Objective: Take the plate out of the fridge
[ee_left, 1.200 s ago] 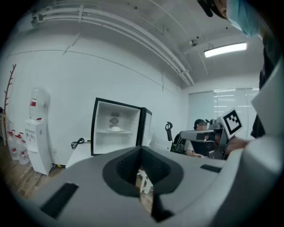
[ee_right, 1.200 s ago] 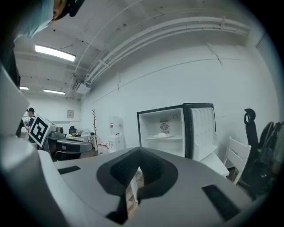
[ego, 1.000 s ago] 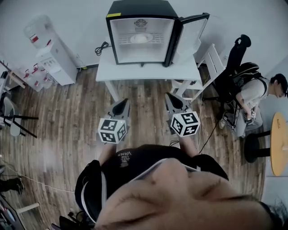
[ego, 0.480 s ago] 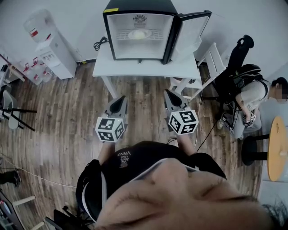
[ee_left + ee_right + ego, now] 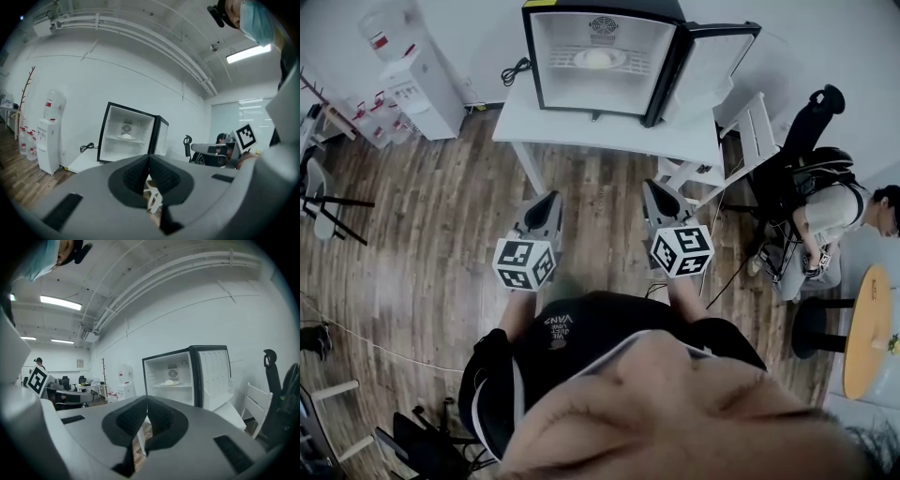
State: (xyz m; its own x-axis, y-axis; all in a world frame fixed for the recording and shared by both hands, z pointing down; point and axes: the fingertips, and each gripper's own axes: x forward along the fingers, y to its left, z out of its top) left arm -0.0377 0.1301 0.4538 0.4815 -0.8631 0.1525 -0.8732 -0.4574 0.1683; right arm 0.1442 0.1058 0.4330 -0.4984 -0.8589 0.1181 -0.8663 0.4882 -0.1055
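Note:
A small black fridge (image 5: 572, 86) stands on a white table (image 5: 609, 133) with its door (image 5: 722, 56) swung open to the right. Inside, a white plate (image 5: 598, 58) with something pale on it rests on the wire shelf; it also shows as the plate (image 5: 125, 136) and the plate (image 5: 168, 382) in the gripper views. My left gripper (image 5: 551, 197) and right gripper (image 5: 651, 186) hover side by side over the wooden floor, short of the table's front edge. Both point at the fridge. The left gripper (image 5: 149, 157) and the right gripper (image 5: 146, 399) are shut with nothing between their pads.
A water dispenser (image 5: 417, 75) stands at the back left. A white chair (image 5: 750, 131) sits right of the table, under the open door. A seated person (image 5: 834, 216) and a round wooden table (image 5: 867, 319) are at the far right. A black cable (image 5: 517, 70) lies on the white table.
The view has come closer to the fridge, which now looks larger and sits higher in the picture. Both grippers have edged forward toward the table, still shut and empty.

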